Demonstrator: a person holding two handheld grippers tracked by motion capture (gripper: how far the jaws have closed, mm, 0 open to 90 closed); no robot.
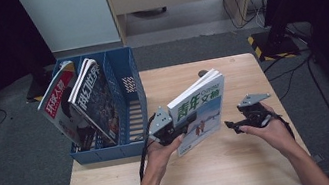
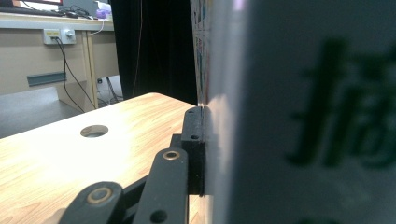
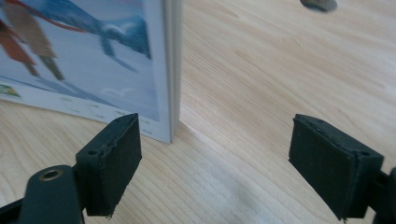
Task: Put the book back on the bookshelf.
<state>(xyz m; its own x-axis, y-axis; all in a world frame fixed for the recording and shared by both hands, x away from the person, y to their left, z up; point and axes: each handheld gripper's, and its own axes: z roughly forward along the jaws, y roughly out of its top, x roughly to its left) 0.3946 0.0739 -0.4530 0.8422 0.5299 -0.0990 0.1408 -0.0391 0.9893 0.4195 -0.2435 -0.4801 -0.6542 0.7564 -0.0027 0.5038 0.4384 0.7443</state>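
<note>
A magazine [image 1: 201, 109] with green characters and a snow scene on its cover stands upright on the wooden table [image 1: 207, 176], lower edge on the wood. My left gripper [image 1: 173, 129] is shut on its left edge; in the left gripper view one black pad [image 2: 193, 149] presses flat against the magazine [image 2: 303, 116]. My right gripper [image 1: 231, 126] hovers low just right of the magazine, jaws wide apart. In the right gripper view the magazine's [image 3: 93, 60] bottom corner stands just beyond the left pad [image 3: 112, 163], and nothing lies between the pads.
A blue file holder [image 1: 129, 108] stands at the table's left with two magazines [image 1: 60, 105] [image 1: 95, 101] leaning in its left slots; its right slots hold nothing. A round cable hole [image 1: 203, 73] lies behind the held magazine. Bare wood stretches along the front.
</note>
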